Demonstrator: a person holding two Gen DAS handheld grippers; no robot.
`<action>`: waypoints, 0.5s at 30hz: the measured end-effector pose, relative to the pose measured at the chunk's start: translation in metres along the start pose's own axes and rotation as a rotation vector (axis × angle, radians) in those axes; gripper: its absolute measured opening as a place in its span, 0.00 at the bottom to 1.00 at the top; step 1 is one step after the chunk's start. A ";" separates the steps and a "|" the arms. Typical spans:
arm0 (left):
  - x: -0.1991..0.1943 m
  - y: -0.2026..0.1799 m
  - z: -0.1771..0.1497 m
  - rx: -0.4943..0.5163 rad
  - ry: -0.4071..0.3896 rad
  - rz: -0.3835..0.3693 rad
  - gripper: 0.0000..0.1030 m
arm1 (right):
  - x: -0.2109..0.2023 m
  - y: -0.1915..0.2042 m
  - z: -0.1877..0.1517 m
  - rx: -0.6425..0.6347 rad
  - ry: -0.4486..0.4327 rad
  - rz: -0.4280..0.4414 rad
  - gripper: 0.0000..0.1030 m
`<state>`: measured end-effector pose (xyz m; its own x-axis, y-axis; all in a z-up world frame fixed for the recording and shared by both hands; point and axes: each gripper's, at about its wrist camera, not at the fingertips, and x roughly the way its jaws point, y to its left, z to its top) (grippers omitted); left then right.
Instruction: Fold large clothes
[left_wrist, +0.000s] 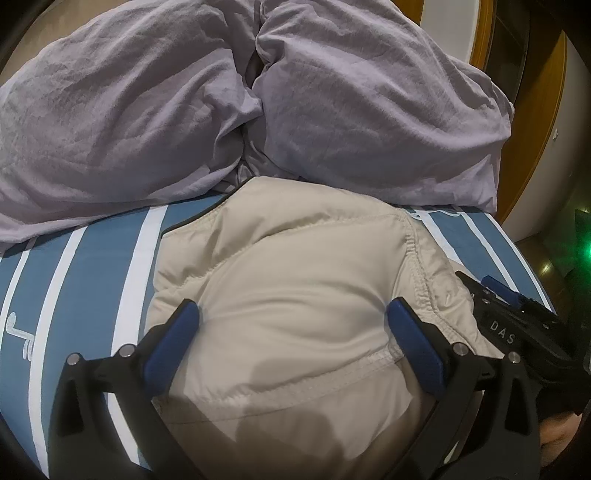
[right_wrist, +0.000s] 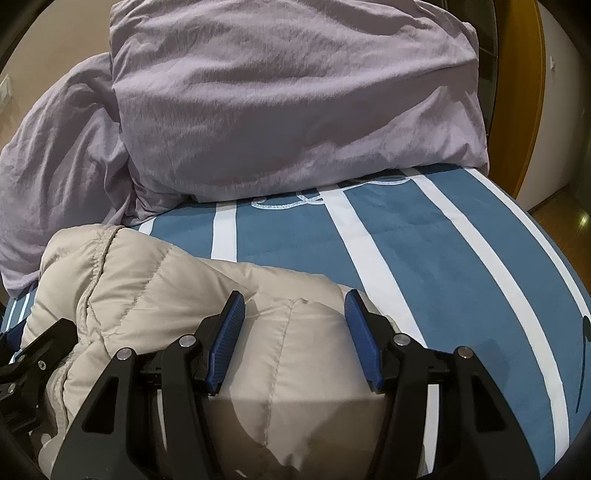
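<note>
A beige quilted puffer jacket (left_wrist: 295, 280) lies bunched in a compact bundle on the blue bed sheet with white stripes (left_wrist: 92, 280). My left gripper (left_wrist: 291, 314) is open, its blue-padded jaws spread wide over the jacket's middle, holding nothing. My right gripper (right_wrist: 295, 301) is open over the jacket's right end (right_wrist: 177, 291), its jaws apart on either side of a puffed panel. The right gripper's black body also shows in the left wrist view (left_wrist: 517, 321) at the jacket's right edge. The left gripper's body shows at the left edge of the right wrist view (right_wrist: 33, 354).
A crumpled lilac duvet (left_wrist: 184, 110) is heaped along the far side of the bed, touching the jacket's far edge; it also fills the back of the right wrist view (right_wrist: 288, 103). The striped sheet (right_wrist: 461, 266) runs to the bed's right edge. Wooden floor (right_wrist: 569, 229) lies beyond.
</note>
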<state>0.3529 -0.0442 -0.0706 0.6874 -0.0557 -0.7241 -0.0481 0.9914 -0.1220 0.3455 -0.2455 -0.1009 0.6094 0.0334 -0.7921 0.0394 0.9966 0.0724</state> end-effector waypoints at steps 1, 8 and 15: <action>0.000 -0.001 0.000 0.001 0.000 0.003 0.98 | 0.001 0.001 0.000 -0.001 0.002 -0.002 0.56; 0.005 -0.004 0.003 0.006 0.010 0.027 0.98 | 0.008 0.003 0.003 -0.015 0.032 -0.016 0.56; -0.017 0.003 0.009 0.004 0.048 0.026 0.98 | -0.022 0.000 0.011 -0.037 0.069 0.008 0.61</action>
<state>0.3479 -0.0391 -0.0529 0.6504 -0.0356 -0.7587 -0.0627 0.9930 -0.1003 0.3404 -0.2473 -0.0767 0.5533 0.0452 -0.8317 0.0047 0.9983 0.0574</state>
